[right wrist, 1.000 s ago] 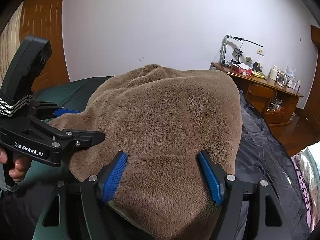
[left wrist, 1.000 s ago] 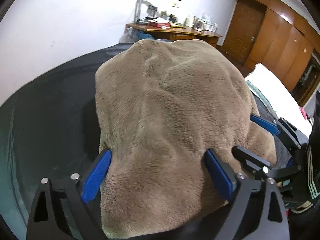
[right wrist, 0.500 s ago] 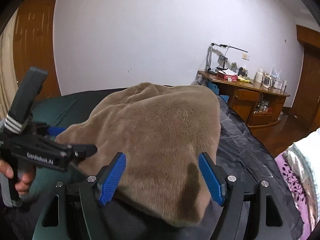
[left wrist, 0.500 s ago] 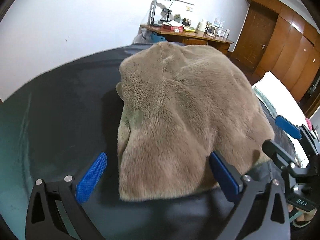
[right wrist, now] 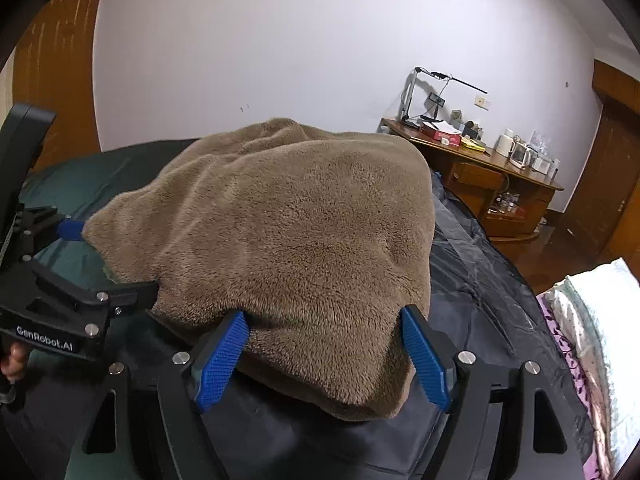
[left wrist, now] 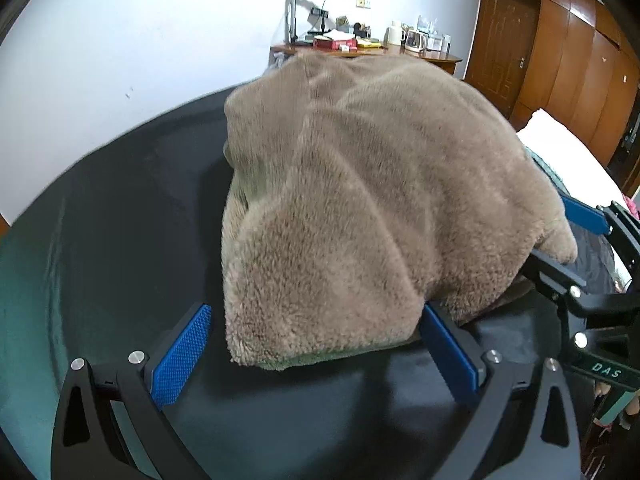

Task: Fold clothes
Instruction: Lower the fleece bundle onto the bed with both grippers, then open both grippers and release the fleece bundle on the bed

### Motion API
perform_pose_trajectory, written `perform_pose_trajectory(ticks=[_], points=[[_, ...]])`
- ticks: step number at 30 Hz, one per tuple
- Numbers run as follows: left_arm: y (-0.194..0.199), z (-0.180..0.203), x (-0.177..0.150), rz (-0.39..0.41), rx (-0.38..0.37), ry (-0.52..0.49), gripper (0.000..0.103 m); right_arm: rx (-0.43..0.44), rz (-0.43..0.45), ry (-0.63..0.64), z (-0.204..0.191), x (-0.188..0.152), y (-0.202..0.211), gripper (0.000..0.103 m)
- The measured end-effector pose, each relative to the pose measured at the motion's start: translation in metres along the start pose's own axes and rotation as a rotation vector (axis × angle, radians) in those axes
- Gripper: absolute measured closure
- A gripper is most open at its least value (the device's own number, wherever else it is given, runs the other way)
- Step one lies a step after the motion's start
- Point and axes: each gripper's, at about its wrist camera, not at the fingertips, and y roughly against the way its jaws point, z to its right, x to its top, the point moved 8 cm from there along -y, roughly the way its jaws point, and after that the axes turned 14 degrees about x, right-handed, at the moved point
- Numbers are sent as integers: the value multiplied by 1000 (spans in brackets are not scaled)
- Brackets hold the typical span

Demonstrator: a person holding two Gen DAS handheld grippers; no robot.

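Left claw (left wrist: 314,350) and right claw (right wrist: 326,354) both gape wide at the brown fleece garment's (right wrist: 296,240) near edge, gripping nothing; their bodies read "GenRobot.AI" and "DAS".

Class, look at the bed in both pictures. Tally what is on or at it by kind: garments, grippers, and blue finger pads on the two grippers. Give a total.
Brown fleece garment: 1
Grippers, the left gripper and the right gripper: 2
Blue finger pads: 4
Total: 7

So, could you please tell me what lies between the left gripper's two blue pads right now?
In the left wrist view, the near edge of the brown fleece garment lies between the open left gripper pads, with dark sheet beneath.
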Motion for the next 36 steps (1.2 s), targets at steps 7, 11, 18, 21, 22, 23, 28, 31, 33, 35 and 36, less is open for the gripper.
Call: perform_pose_trajectory(ticks=[7, 11, 18, 21, 22, 23, 28, 31, 33, 35, 36], points=[[-14, 4, -17, -29, 18, -31, 1, -21, -13, -11, 0, -6, -3, 20], [-10, 5, -18, -31, 15, -37, 1, -36, -25, -7, -2, -10, -2, 18], [-5, 5, -20, -37, 14, -27, 1, -70, -59, -4, -6, -18, -2, 17], [-1, 5, -22, -42, 15, -23, 1, -72, -69, -13, -7, -21, 2, 17], [1, 3, -22, -41, 16, -19, 1, -69, -68, -21, -7, -23, 5, 17], [4, 1, -23, -34, 15, -13, 1, -67, -67, -29, -6, -25, 8, 17], [29, -12, -15, 25, 16, 30, 1, -108, -75, -96, 15, -45, 23, 17], [48, -22, -7, 62, -2, 64, 1, -114, -89, -121, 25, -56, 27, 17], [58, -28, 3, 88, -21, 90, 1, -113, -98, -121, 28, -59, 27, 17], [69, -33, 12, 109, -43, 114, 1, -112, -105, -118, 31, -61, 27, 17], [76, -34, 16, 121, -54, 123, 1, -111, -106, -114, 32, -61, 25, 17]])
